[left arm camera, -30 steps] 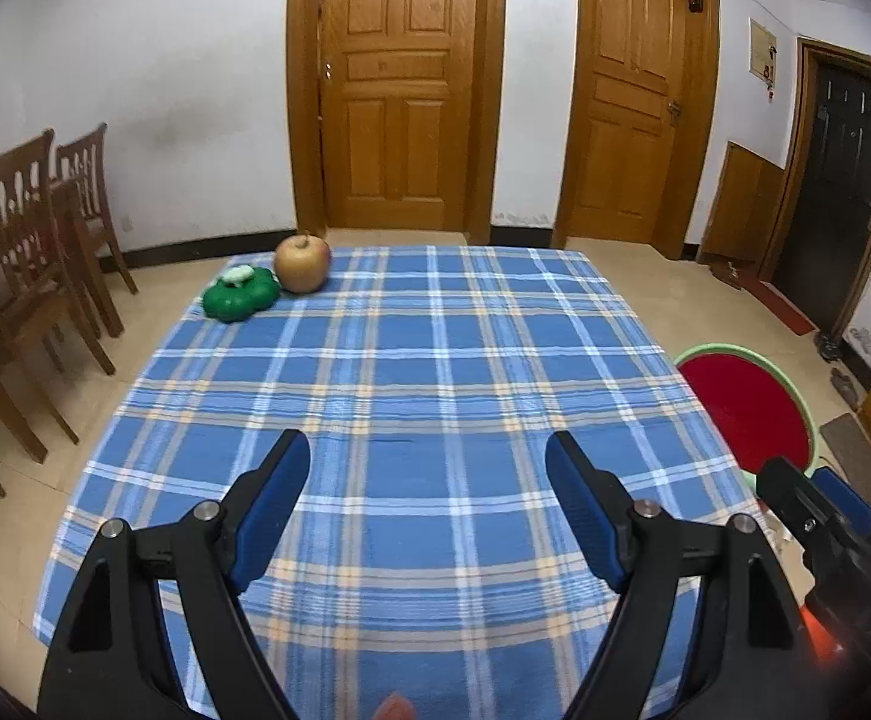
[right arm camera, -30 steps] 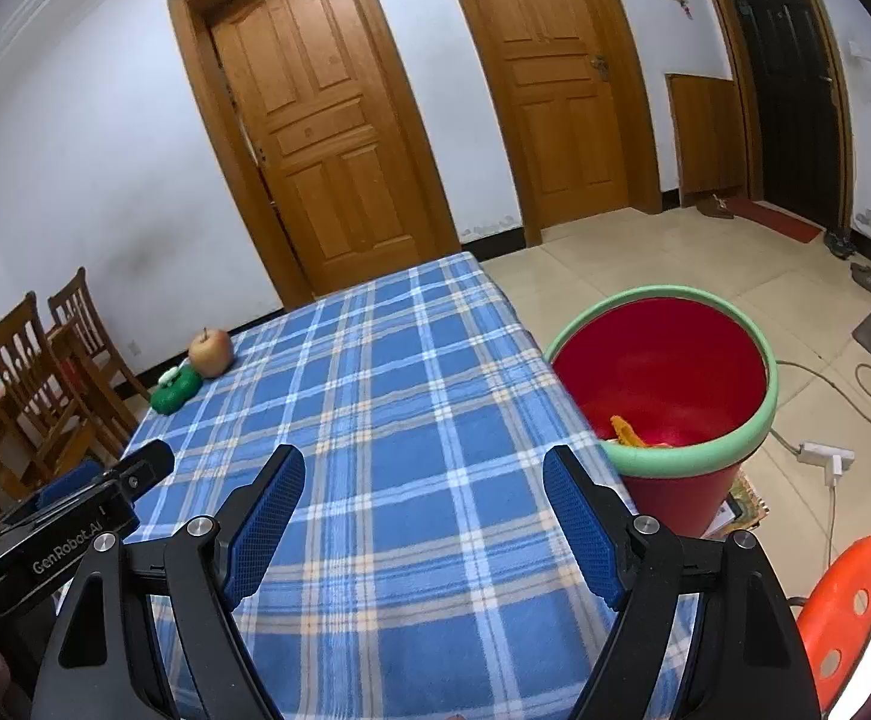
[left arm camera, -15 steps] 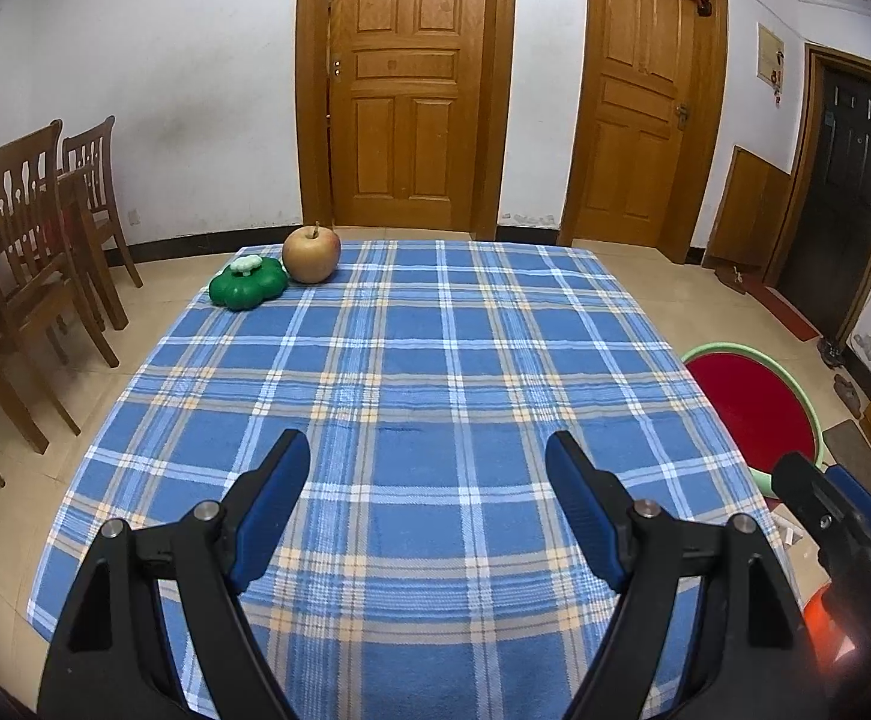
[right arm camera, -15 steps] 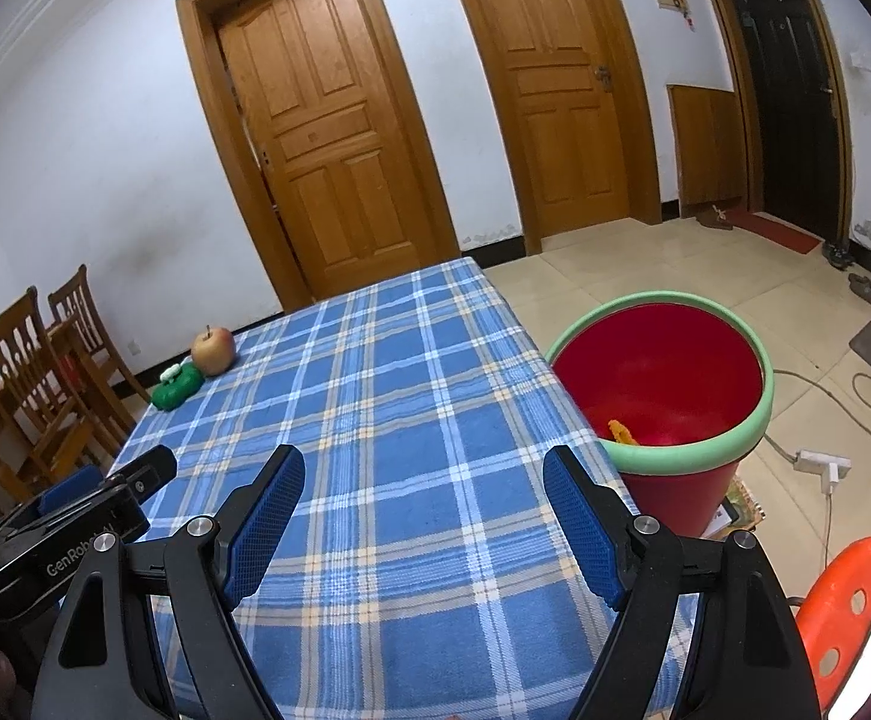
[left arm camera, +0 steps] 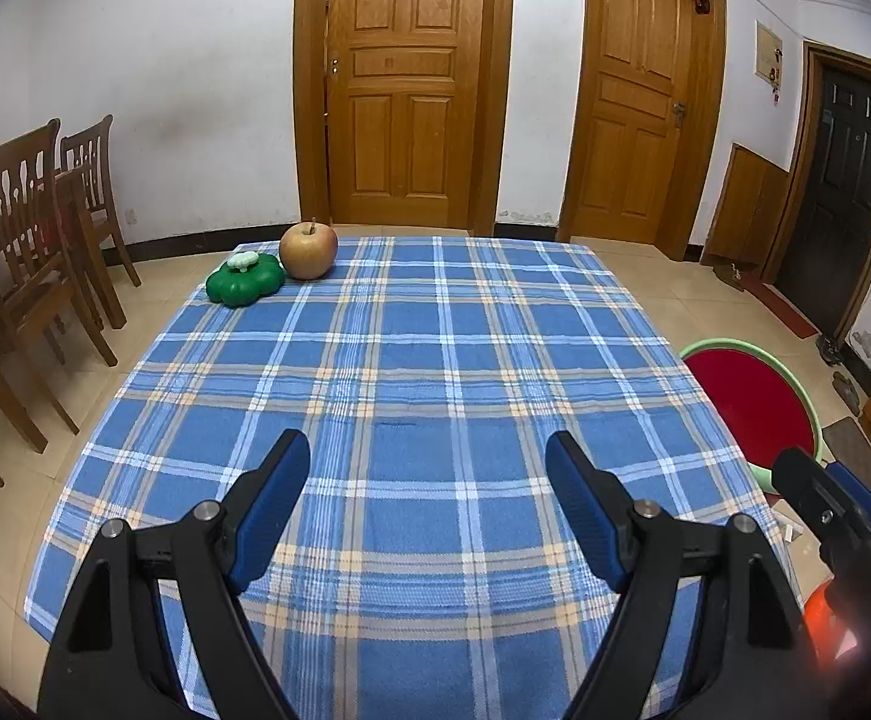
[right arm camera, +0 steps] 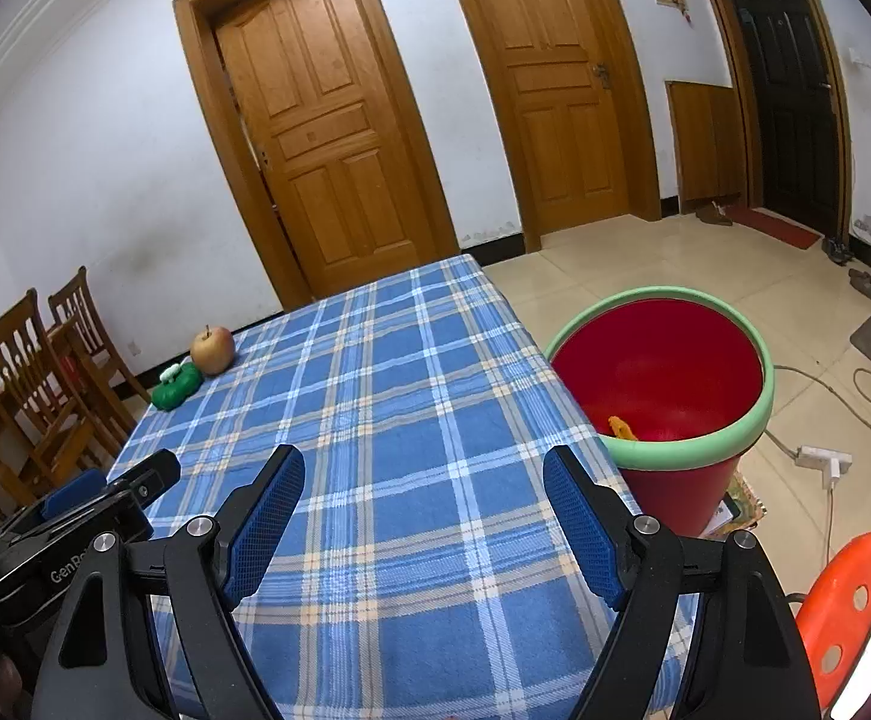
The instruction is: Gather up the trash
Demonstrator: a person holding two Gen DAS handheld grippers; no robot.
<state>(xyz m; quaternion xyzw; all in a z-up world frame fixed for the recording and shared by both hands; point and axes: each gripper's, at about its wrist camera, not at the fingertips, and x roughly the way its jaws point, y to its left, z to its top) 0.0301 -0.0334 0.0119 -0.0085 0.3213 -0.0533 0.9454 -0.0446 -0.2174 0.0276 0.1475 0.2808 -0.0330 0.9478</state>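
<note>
The red plastic bin with a pale green rim (right arm camera: 663, 396) stands on the floor beside the blue checked tablecloth (left arm camera: 411, 372), holding a small orange scrap (right arm camera: 622, 427), possibly peel. Far corner: a yellowish apple (left arm camera: 308, 251) touching a green flower-shaped container (left arm camera: 245, 279). The left gripper (left arm camera: 428, 471) and right gripper (right arm camera: 423, 483) hover wide apart, empty.

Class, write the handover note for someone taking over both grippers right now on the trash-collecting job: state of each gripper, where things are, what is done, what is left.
Left gripper: open, empty, above the near part of the checked tablecloth.
Right gripper: open, empty, above the same cloth, nearer the bin.
Red bin with green rim: on the floor beside the table's right edge; a small orange scrap lies inside.
Done: the cloth's middle carries no litter.
Left: only an apple and a green flower-shaped item, side by side at the far left corner. Whether either counts as trash is unclear; check before binning.
</note>
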